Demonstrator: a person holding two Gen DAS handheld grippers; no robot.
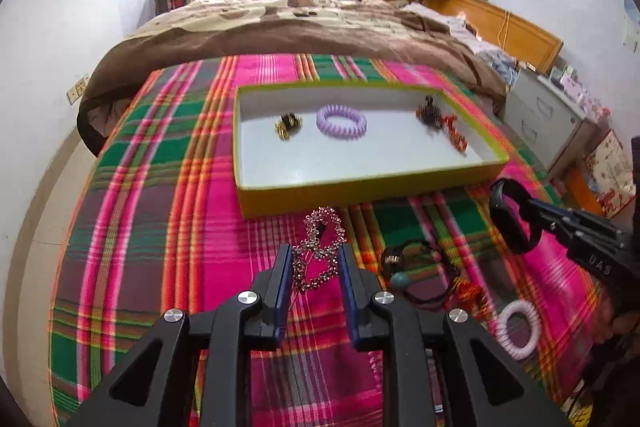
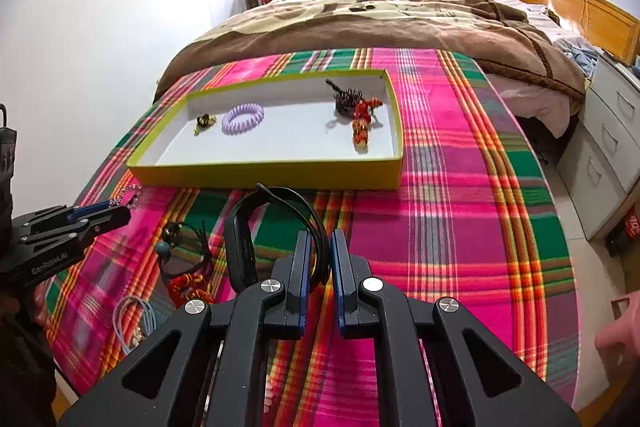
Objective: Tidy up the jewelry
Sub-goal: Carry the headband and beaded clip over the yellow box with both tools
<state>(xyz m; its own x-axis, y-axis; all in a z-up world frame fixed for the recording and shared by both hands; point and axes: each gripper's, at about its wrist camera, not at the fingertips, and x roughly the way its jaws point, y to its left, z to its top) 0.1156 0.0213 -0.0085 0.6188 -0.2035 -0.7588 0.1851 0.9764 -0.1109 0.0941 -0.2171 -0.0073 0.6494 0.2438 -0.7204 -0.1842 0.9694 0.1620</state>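
Note:
A yellow-rimmed white tray (image 1: 360, 187) (image 2: 264, 175) lies on the plaid cloth. It holds a purple coil hair tie (image 1: 341, 120) (image 2: 243, 113), a gold and black piece (image 1: 288, 125) (image 2: 205, 122), a dark claw clip (image 1: 429, 111) (image 2: 347, 99) and a red beaded piece (image 1: 456, 135) (image 2: 362, 125). My left gripper (image 1: 314, 255) (image 2: 104, 213) is open around a silver beaded bracelet (image 1: 320, 247) lying on the cloth before the tray. My right gripper (image 2: 320, 247) (image 1: 532, 209) is shut on a black wristband (image 2: 244, 239) (image 1: 514, 219), held above the cloth.
Loose pieces lie on the cloth between the grippers: a black cord bracelet with a teal bead (image 1: 416, 275) (image 2: 180, 251), a red knotted ornament (image 1: 472, 295) (image 2: 188, 285), a white coil hair tie (image 1: 518, 333). A bed (image 1: 300, 27) lies behind, drawers (image 2: 608, 155) at the right.

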